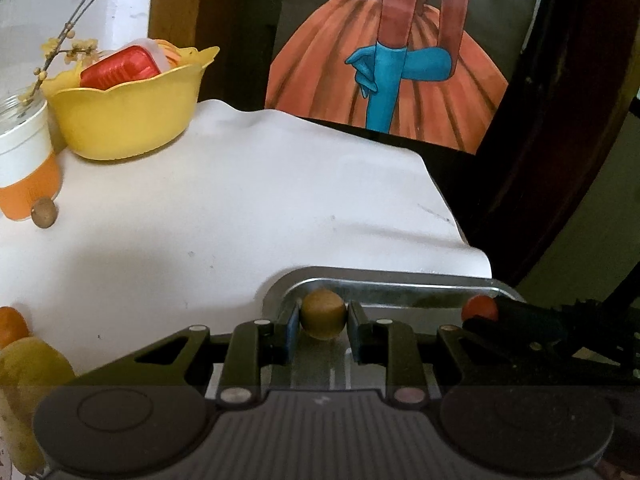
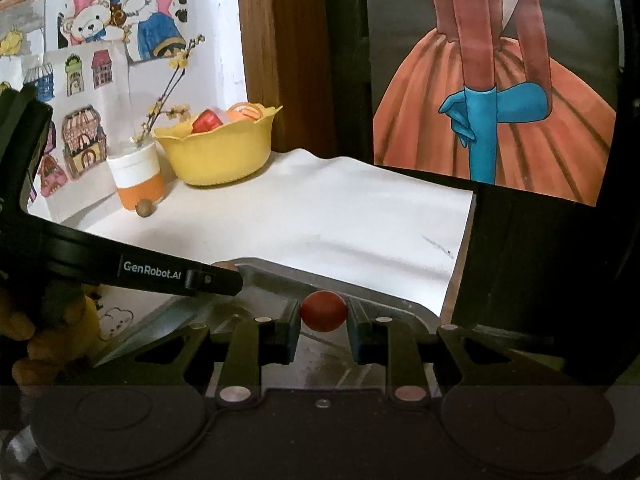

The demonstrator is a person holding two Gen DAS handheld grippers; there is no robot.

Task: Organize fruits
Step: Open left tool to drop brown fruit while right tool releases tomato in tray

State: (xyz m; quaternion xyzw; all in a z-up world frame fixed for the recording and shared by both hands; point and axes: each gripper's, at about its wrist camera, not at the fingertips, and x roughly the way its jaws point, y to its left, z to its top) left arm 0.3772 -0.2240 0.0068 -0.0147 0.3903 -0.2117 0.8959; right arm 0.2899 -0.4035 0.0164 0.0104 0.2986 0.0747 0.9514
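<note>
My left gripper [image 1: 323,320] is shut on a small round olive-brown fruit [image 1: 322,312], held just above the near end of a metal tray [image 1: 384,282]. In the right wrist view my right gripper [image 2: 323,314] is shut on a small red round fruit [image 2: 323,310] over the same metal tray [image 2: 272,276]. The red fruit [image 1: 479,307] and the right gripper's dark body also show at the right of the left wrist view. Another small brown fruit [image 1: 43,211] [image 2: 143,208] lies on the white table by an orange-and-white cup [image 1: 24,160] [image 2: 138,178]. An orange fruit [image 1: 11,326] and yellow fruit [image 1: 28,376] sit at the lower left.
A yellow bowl [image 1: 124,116] [image 2: 224,152] holding a red packet stands at the back left by the wall. The white sheet's edge [image 1: 452,216] drops off to the right beside dark wooden furniture. The left gripper's body [image 2: 120,264] crosses the left of the right wrist view.
</note>
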